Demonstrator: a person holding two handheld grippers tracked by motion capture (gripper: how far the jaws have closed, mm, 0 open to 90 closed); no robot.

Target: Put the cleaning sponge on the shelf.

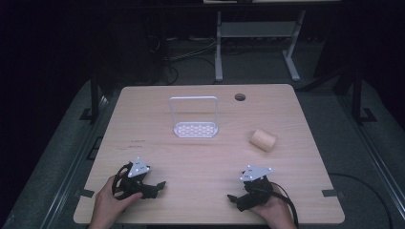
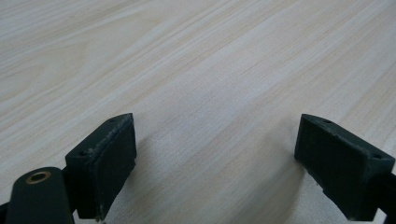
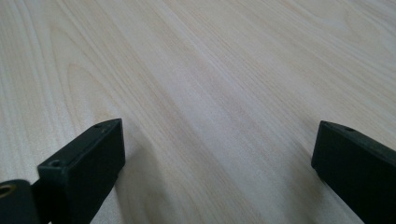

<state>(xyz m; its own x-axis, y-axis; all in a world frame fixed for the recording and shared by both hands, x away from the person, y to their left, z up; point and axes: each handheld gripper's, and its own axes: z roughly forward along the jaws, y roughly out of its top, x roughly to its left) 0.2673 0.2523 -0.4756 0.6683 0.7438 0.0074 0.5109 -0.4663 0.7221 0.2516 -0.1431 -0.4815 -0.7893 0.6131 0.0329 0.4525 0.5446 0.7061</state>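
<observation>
A white wire rack [image 1: 195, 118] with a perforated base stands upright at the middle of the wooden table [image 1: 143, 119]. To its right lies a tan cylinder [image 1: 263, 140] on its side. My left gripper [image 1: 157, 187] rests near the front left edge in a hand, its jaws pointing right. My right gripper [image 1: 234, 199] rests near the front right edge, jaws pointing left. Both gripper views look down on bare wood grain: the left gripper [image 2: 215, 149] and the right gripper [image 3: 219, 154] stand open, nothing between their jaws.
A round cable hole [image 1: 239, 97] sits near the table's far edge. Behind the table stands a white desk frame [image 1: 258, 38] on a dark floor with cables. A black cable trails off the right gripper toward the table's front right corner.
</observation>
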